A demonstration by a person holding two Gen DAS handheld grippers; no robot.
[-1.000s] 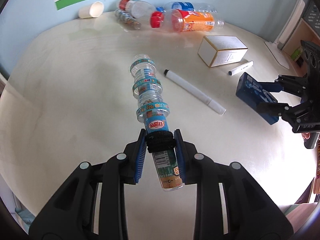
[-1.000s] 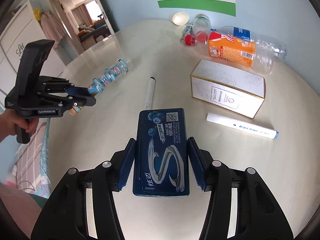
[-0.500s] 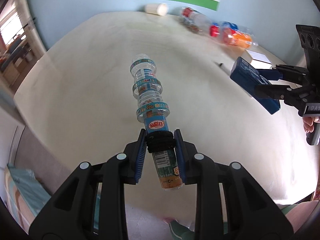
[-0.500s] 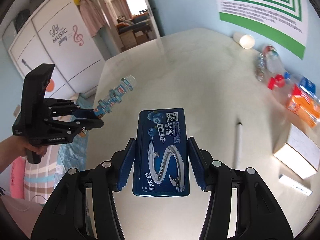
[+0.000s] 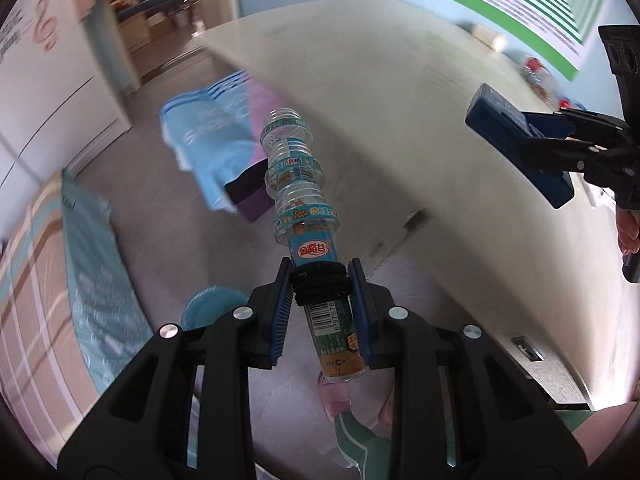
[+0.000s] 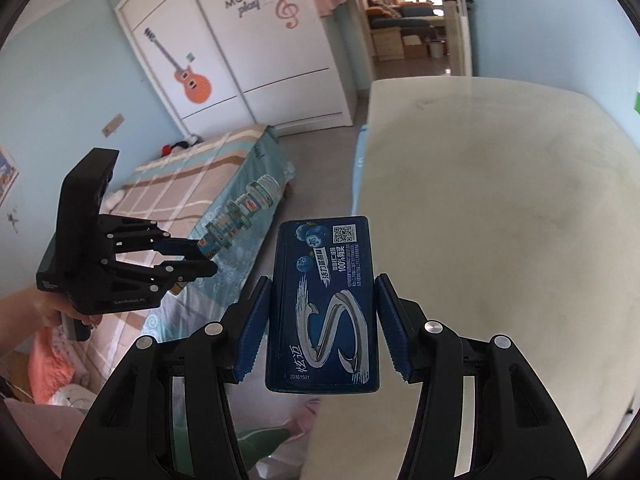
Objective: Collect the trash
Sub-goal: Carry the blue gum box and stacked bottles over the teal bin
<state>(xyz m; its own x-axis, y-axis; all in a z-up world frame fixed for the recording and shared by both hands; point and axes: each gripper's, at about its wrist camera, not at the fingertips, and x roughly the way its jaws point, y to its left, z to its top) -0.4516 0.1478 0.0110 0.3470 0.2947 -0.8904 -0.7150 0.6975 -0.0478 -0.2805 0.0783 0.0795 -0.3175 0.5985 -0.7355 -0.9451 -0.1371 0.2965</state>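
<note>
My left gripper (image 5: 320,312) is shut on a clear ribbed plastic bottle (image 5: 300,184) with a blue label and a black band. It holds the bottle in the air, off the table's left edge, over the floor. My right gripper (image 6: 324,320) is shut on a flat dark blue gum box (image 6: 324,304) above the cream table (image 6: 500,200). The right wrist view also shows the left gripper (image 6: 208,260) and the bottle (image 6: 244,208) at the left. The left wrist view shows the gum box (image 5: 516,144) at the right.
A bed with a plaid cover (image 6: 200,176) stands left of the table. Blue and pink cloth (image 5: 208,140) lies on the floor by the table's edge. A turquoise round thing (image 5: 212,308) sits low under my left gripper. White wardrobe doors (image 6: 260,40) stand behind. More bottles (image 5: 540,76) lie far back on the table.
Both grippers have swung left with their loads. The left gripper has carried the bottle from over the table past its edge, out over the floor. Neither grip has changed.
</note>
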